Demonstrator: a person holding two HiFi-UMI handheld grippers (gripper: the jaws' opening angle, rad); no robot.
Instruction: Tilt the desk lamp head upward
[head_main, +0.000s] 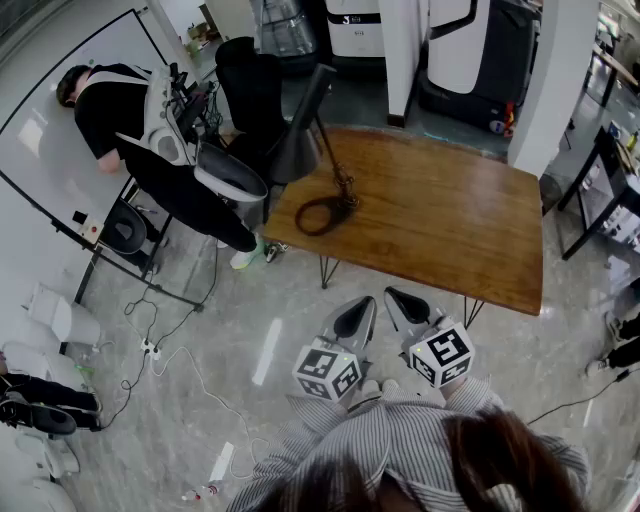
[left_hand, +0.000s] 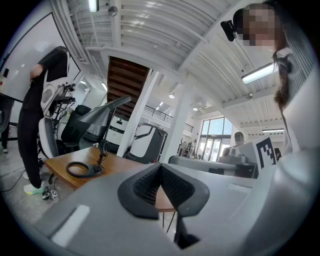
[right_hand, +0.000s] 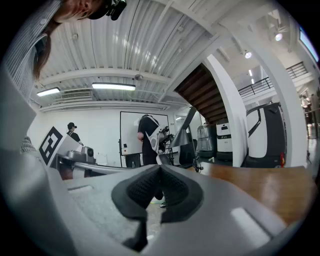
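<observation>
Lamp: the desk lamp (head_main: 297, 150) stands on the wooden table (head_main: 450, 220), at its 10 o'clock corner, with its head tipped down.
Left claw: the left gripper (head_main: 358, 312) is squeezed tight and holds nothing. It is at the table's 6 o'clock, well apart from the lamp.
Right claw: the right gripper (head_main: 400, 305) is closed too and empty, just beside the left one at its 3 o'clock.

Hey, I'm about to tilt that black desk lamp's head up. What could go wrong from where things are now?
1. The black desk lamp stands on its ring base near a corner of the brown wooden table; pushing the head up could slide or tip it off.
2. A person in black stands close to that corner, so a reaching gripper might bump them.
3. The left gripper and right gripper are shut, so either must open before gripping.
</observation>
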